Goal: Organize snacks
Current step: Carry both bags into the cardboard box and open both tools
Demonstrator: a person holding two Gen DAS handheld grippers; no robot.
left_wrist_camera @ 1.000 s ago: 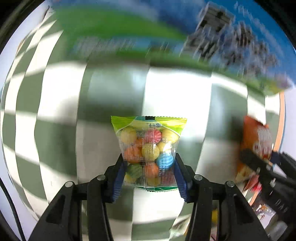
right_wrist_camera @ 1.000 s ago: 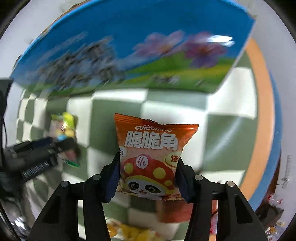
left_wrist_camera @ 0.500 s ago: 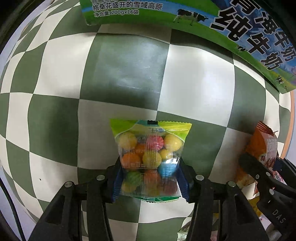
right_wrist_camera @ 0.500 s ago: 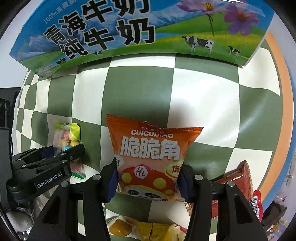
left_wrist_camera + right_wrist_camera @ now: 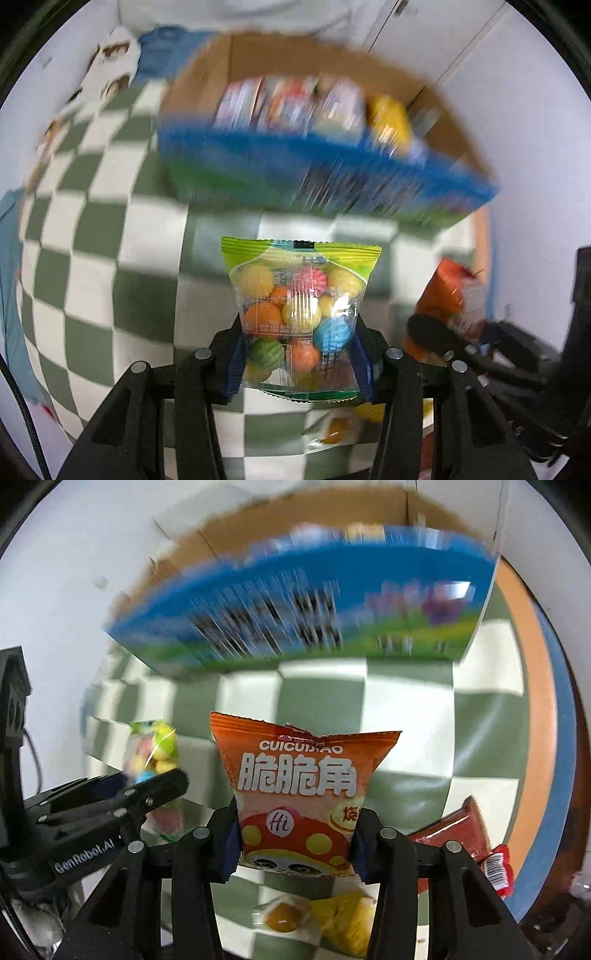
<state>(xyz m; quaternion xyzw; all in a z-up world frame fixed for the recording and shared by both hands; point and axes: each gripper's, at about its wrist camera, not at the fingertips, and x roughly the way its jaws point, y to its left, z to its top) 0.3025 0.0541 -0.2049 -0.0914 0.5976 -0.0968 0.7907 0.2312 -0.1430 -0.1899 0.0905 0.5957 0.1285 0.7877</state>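
Landmark for all positions: the blue milk carton box (image 5: pixel 325 177), open at the top, standing on the green-and-white checked cloth (image 5: pixel 110 295). Left gripper (image 5: pixel 299 354): jaws closing, pads pressed on both side edges of the clear candy bag (image 5: pixel 299 306) with a green header strip and round multicoloured sweets inside; the bag stands upright between the fingers, on the near side of the box and lifted clear of the cloth. Right gripper (image 5: pixel 295 843): jaws closing, pads clamped on the lower sides of the orange snack bag (image 5: pixel 299 775) printed with white characters and a red mushroom-capped panda; this bag too is upright, in front of the box's long printed face and off the cloth. In the right wrist view, the left gripper and its candy bag appear to the left of the orange bag, both on the same near side of the box. Inside the box, several packets (image 5: pixel 288 103) show over the rim, blurred; contents not readable. Further from the box, lying on the cloth beneath the right gripper: a yellow wrapped snack (image 5: pixel 347 919), a small clear packet with a brown round piece (image 5: pixel 282 917), and a dark red packet (image 5: pixel 458 830) to the right. Box and cloth are motion-blurred in both views.
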